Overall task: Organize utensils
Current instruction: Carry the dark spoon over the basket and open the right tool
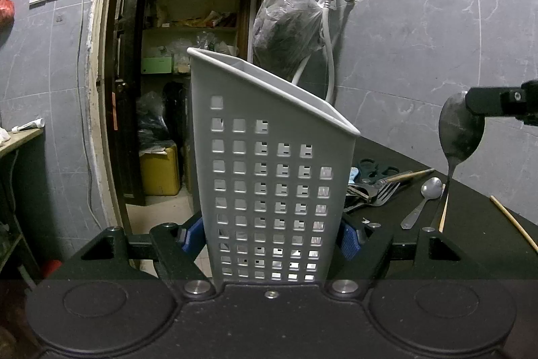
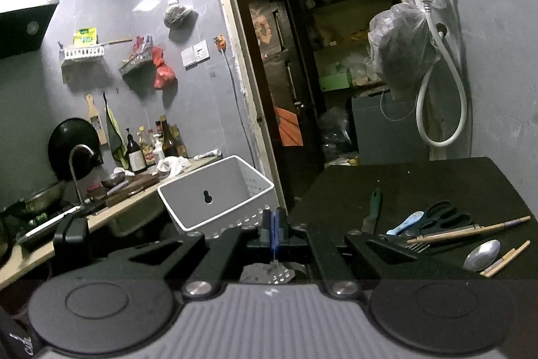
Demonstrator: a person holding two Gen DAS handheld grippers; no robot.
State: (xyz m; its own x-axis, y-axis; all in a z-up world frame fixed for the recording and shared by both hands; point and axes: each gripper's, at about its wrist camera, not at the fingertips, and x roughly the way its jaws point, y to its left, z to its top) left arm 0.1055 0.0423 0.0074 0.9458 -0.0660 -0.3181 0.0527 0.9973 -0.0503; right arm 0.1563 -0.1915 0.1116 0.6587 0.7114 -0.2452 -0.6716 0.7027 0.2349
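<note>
My left gripper (image 1: 269, 238) is shut on a white perforated utensil holder (image 1: 269, 164), its blue pads (image 1: 349, 239) pressing both sides near the base. The holder stands upright, off the left of the black table (image 1: 470, 244). At the right edge, my right gripper (image 1: 470, 105) is shut on the bowl of a large metal spoon (image 1: 459, 133), whose handle hangs down. In the right wrist view the right gripper (image 2: 274, 226) has its pads pressed together, and the holder (image 2: 215, 194) sits just ahead and left. A fork (image 1: 386, 192), a small spoon (image 1: 427, 194) and chopsticks (image 1: 444, 211) lie on the table.
Scissors (image 2: 440, 214), a green-handled knife (image 2: 373, 207), chopsticks (image 2: 470, 231) and a spoon (image 2: 482, 254) lie on the black table (image 2: 437, 177). Behind is an open doorway (image 2: 319, 73) and a wall hose (image 2: 440, 110). A kitchen counter with bottles (image 2: 148, 150) is at the left.
</note>
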